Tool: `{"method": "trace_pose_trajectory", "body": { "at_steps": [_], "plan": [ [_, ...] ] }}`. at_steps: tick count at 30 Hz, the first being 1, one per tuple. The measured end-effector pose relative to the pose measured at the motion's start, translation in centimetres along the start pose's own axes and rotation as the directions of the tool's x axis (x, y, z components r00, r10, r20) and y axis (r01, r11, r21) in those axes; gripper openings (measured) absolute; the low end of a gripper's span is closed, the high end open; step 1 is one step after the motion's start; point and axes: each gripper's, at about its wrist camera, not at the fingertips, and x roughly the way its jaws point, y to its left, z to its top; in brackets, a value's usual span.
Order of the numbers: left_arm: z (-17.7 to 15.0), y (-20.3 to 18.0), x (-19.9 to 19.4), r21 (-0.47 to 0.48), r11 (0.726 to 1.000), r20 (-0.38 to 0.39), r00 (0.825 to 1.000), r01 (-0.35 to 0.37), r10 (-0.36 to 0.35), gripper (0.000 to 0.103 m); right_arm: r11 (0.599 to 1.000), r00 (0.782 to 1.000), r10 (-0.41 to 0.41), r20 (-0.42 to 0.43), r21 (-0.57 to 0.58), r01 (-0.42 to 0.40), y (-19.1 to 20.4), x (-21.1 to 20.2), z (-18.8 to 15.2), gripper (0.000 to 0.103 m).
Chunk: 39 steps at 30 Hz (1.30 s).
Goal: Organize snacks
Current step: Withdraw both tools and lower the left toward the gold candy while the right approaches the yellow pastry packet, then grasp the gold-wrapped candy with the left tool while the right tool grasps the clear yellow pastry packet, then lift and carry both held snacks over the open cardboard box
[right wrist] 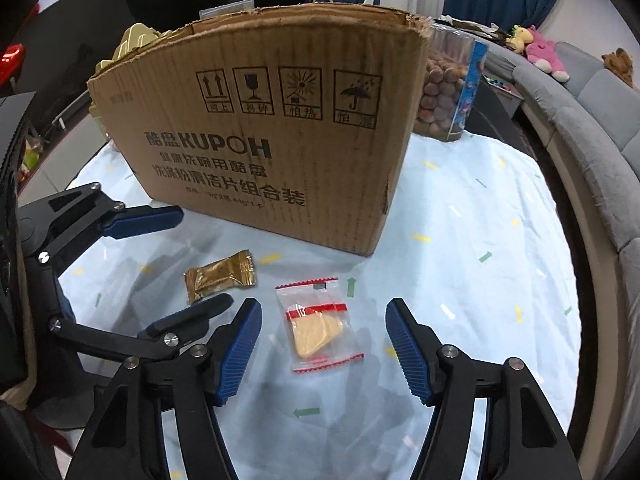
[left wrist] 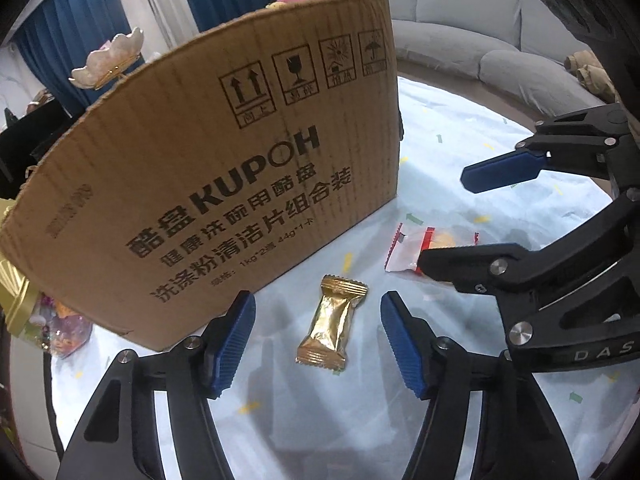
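A gold foil snack [left wrist: 332, 326] lies on the pale blue tablecloth between the open fingers of my left gripper [left wrist: 318, 334]. It also shows in the right wrist view [right wrist: 220, 276]. A clear snack packet with red stripes [right wrist: 320, 324] lies between the open fingers of my right gripper [right wrist: 324, 344]; in the left wrist view this packet [left wrist: 420, 248] is partly hidden by the right gripper [left wrist: 444, 224]. A brown cardboard box [left wrist: 208, 184] [right wrist: 272, 132] stands upright just behind both snacks. The left gripper [right wrist: 200, 256] shows at the left of the right wrist view.
A clear tub of round brown snacks [right wrist: 448, 92] stands behind the box's right corner. Gold packaging [left wrist: 16, 300] and a purple bag [left wrist: 68, 332] sit left of the box. A grey sofa [right wrist: 592, 128] curves around the table's right side.
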Motion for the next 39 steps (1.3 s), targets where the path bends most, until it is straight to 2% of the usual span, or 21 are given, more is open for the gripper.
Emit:
{"method": "trace_pose_trajectory", "body": {
  "at_steps": [11, 14, 17, 23, 25, 27, 39],
  "plan": [
    [-1.0, 0.2, 1.8, -0.013, 0.999, -0.034, 0.998, 0.049, -0.050, 0.046, 0.999, 0.999, 0.036, -0.033, 0.000, -0.036, -0.3, 2.3, -0.6, 0.059],
    [-1.3, 0.3, 1.9, -0.023, 0.998, -0.022, 0.998, 0.056, -0.057, 0.044, 0.999, 0.998, 0.047, -0.040, 0.015, -0.047, -0.6, 2.7, -0.8, 0.055],
    [-1.3, 0.5, 1.8, -0.046, 0.996, -0.017, 0.997, 0.073, -0.074, 0.039, 0.998, 0.998, 0.052, -0.039, 0.023, -0.052, -0.8, 2.9, -0.9, 0.055],
    [-2.2, 0.7, 1.3, -0.063, 0.993, -0.007, 0.995, 0.099, -0.099, 0.025, 1.000, 0.999, 0.028, -0.022, 0.005, -0.028, -0.5, 2.8, -1.3, 0.044],
    [-2.3, 0.6, 1.2, -0.069, 0.993, -0.006, 0.995, 0.098, -0.099, 0.024, 1.000, 1.000, 0.023, -0.017, 0.012, -0.023, -0.5, 2.6, -1.4, 0.037],
    [-2.2, 0.8, 1.2, -0.075, 0.993, -0.007, 0.995, 0.094, -0.095, 0.022, 1.000, 1.000, 0.023, -0.014, 0.018, -0.023, -0.6, 2.5, -1.4, 0.036],
    [-3.1, 1.5, -0.1, -0.170, 0.984, -0.053, 0.997, 0.052, -0.062, 0.021, 0.998, 0.999, 0.029, -0.017, 0.058, -0.028, -0.6, 1.2, -0.9, 0.035]
  ]
}}
